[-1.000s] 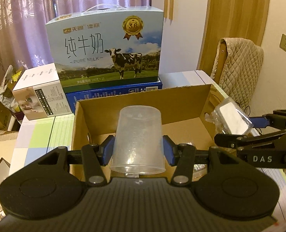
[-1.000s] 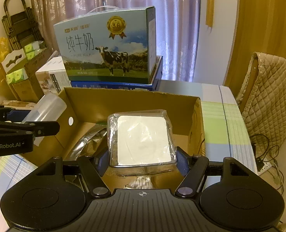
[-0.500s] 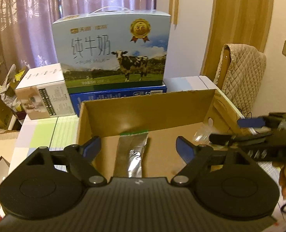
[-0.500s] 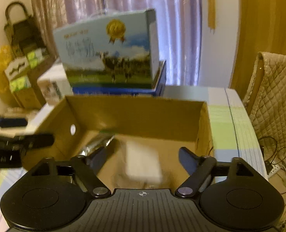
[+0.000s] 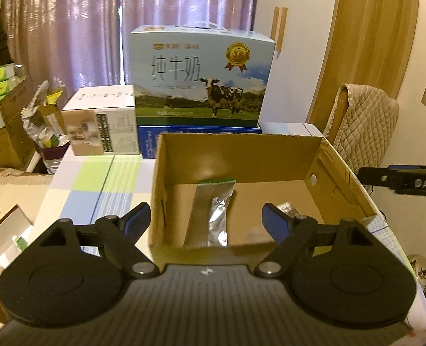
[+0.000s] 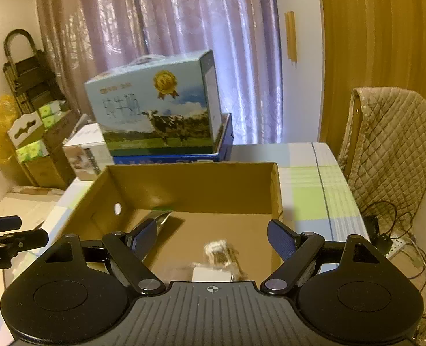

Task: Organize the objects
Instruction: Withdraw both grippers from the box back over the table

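Cardboard box (image 5: 241, 155), open at the top, fills the middle of both views and stands on the bench (image 5: 97, 178), which has a checked cloth in pale green, blue and white. In the left wrist view the left hand-held gripper (image 5: 205, 220) sits at the lower centre of the frame with its blue-padded fingers (image 5: 136, 220) spread wide and nothing between them; one finger is outside the box's left wall, the other over its inside. A long silver foil packet (image 5: 213, 210) with a green top edge lies on the box floor, directly ahead of this hand-held gripper, between the finger lines. Just right of it, near the right finger, a bit of crinkled clear wrapping (image 5: 287, 208) shows.

In the right wrist view the right hand-held gripper (image 6: 213, 238) is also wide open and holds nothing. Below and between its fingers, at the lower centre of the frame, a white block in clear wrapping (image 6: 213, 272) lies on the box floor, blurred. The foil packet shows partly behind the left finger. The other hand-held gripper pokes in at the left edge, outside the box.

Behind the box a milk carton (image 5: 201, 77) with a cow picture stands on a blue case (image 5: 146, 141), with a white box (image 5: 103, 121) left of it.
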Action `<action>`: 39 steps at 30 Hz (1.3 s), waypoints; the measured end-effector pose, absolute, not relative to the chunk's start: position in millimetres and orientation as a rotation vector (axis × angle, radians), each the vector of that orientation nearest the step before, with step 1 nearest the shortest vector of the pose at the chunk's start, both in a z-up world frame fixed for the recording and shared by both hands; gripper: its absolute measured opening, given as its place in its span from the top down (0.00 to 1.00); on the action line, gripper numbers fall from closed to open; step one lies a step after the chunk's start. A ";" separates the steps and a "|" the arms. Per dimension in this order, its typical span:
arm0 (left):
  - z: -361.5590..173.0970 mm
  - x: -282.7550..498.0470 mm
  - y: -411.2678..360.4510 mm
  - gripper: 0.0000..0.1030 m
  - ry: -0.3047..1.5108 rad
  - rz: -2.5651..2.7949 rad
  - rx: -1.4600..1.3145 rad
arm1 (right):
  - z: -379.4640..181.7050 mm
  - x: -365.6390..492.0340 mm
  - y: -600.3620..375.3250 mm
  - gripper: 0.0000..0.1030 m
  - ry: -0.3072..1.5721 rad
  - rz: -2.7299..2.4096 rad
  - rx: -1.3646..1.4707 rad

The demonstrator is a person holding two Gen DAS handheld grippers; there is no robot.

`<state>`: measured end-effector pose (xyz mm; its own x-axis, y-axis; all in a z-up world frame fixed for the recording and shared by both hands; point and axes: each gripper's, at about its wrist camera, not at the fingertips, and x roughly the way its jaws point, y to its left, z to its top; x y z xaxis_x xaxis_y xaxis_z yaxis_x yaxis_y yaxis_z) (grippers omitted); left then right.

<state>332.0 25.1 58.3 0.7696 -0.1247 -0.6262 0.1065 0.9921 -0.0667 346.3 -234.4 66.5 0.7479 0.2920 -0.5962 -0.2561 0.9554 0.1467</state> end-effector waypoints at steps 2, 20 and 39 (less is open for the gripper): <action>62.5 316.6 29.6 0.21 0.674 -0.116 -0.032 | 73.4 330.5 -235.7 0.21 0.648 0.311 0.053; 66.0 178.0 50.4 0.15 0.653 -0.032 -0.104 | 59.8 181.4 -264.8 0.21 0.641 0.289 0.054; 14.2 118.9 38.0 0.02 0.737 -0.013 -0.083 | -4.0 101.7 -277.7 0.21 0.705 0.304 -0.047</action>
<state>118.9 38.0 14.2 0.7407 -0.0407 -0.6706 -0.0175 0.9967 -0.0798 101.7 -277.7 -4.0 0.7192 0.2594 -0.6446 -0.2908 0.9549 0.0599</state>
